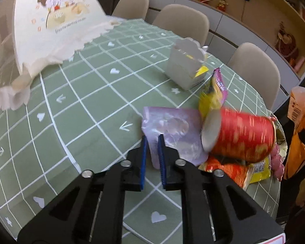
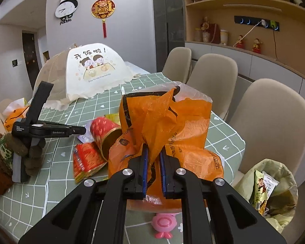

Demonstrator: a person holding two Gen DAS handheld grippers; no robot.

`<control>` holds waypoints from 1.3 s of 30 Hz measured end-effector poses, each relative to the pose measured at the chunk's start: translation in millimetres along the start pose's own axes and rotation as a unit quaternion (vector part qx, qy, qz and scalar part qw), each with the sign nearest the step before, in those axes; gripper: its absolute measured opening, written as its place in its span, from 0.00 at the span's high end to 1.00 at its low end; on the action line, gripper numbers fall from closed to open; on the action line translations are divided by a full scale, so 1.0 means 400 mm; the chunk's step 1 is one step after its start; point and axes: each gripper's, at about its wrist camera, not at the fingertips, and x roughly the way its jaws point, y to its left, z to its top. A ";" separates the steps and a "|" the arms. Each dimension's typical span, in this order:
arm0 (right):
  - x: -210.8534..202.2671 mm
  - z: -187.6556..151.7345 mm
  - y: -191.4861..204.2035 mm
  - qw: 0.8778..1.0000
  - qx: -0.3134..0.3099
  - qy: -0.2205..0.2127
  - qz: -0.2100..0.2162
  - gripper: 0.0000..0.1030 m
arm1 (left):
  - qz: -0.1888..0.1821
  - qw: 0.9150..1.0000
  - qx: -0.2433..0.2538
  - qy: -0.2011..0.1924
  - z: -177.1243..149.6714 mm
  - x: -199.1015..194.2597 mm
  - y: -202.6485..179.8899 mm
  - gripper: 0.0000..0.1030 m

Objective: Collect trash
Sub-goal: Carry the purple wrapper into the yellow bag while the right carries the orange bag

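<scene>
we pinch lilac pouch (image 1: 172, 134) on worktop (image 1: 87, 105) in left tongs (image 1: 152, 140); right tongs (image 2: 153, 152) clamp orange plastic bag (image 2: 172, 126). step: gathering wrappers. next: carry to lined bin (image 2: 274, 187).

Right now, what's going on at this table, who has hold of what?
A person is clearing trash off the green checked tablecloth with two handheld grippers. The left gripper is shut on the edge of a pale purple pouch lying next to a tipped red paper cup and snack wrappers. The right gripper is shut on an orange plastic bag. A lined bin with wrappers in it stands beside the table.
</scene>
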 end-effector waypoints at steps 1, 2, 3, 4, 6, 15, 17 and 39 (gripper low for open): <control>-0.005 0.001 -0.006 1.000 0.000 -0.003 0.000 0.89 | 0.005 1.000 0.006 -0.012 0.003 -0.016 -0.006 0.96; -0.012 0.004 -0.012 1.000 0.001 -0.007 0.000 0.89 | 0.008 1.000 0.009 -0.023 0.006 -0.032 -0.010 0.97; -0.017 0.005 -0.015 1.000 0.000 -0.009 0.000 0.89 | 0.013 0.999 0.011 -0.039 0.012 -0.058 -0.013 0.98; -0.023 0.008 -0.020 1.000 0.000 -0.011 0.000 0.89 | 0.017 0.999 0.011 -0.050 0.016 -0.075 -0.015 0.99; -0.032 0.012 -0.026 1.000 -0.001 -0.014 0.002 0.89 | 0.027 0.997 0.010 -0.078 0.027 -0.120 -0.017 0.99; -0.073 0.017 -0.050 1.000 -0.007 -0.027 0.007 0.89 | 0.035 0.985 0.018 -0.167 0.062 -0.287 -0.070 0.99; -0.086 0.016 -0.060 0.999 -0.007 -0.032 0.005 0.89 | 0.022 0.984 0.023 -0.175 0.059 -0.311 -0.106 0.99; -0.278 -0.128 -0.424 0.991 0.052 -0.052 -0.114 0.89 | -0.100 0.981 0.143 -0.090 0.021 -0.088 -0.734 0.99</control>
